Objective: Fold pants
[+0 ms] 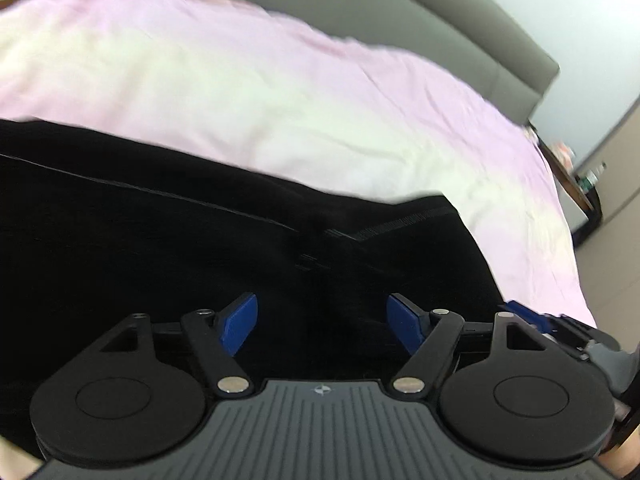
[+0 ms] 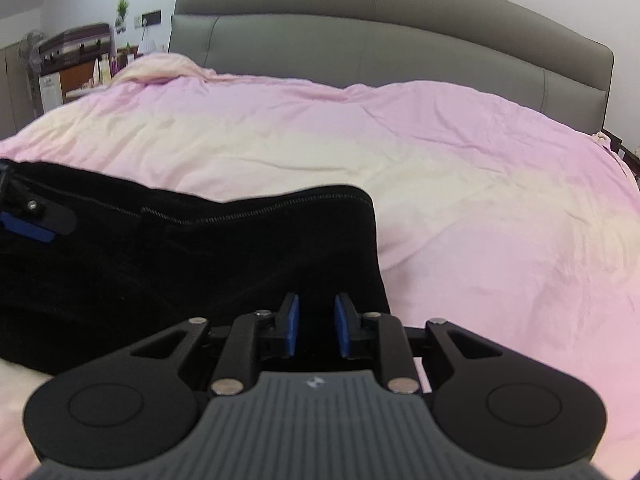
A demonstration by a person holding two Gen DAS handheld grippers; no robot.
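Black pants (image 1: 160,240) lie on a pink and cream bed cover (image 1: 240,92). In the left wrist view my left gripper (image 1: 322,328) is open above the black cloth, its blue pads wide apart. In the right wrist view the pants (image 2: 180,260) fill the lower left, with a stitched hem or waistband edge (image 2: 260,204) facing the headboard. My right gripper (image 2: 316,328) is over the pants' right edge, its blue pads a narrow gap apart with dark cloth showing between them; a grip on it cannot be confirmed. The left gripper's blue pad (image 2: 28,230) shows at the far left.
A grey padded headboard (image 2: 380,40) runs along the far side of the bed. A bedside shelf with bottles and a fan (image 2: 72,68) stands at the left. A dark side table (image 1: 576,188) stands by the bed's right edge. The right gripper's tip (image 1: 532,316) shows in the left view.
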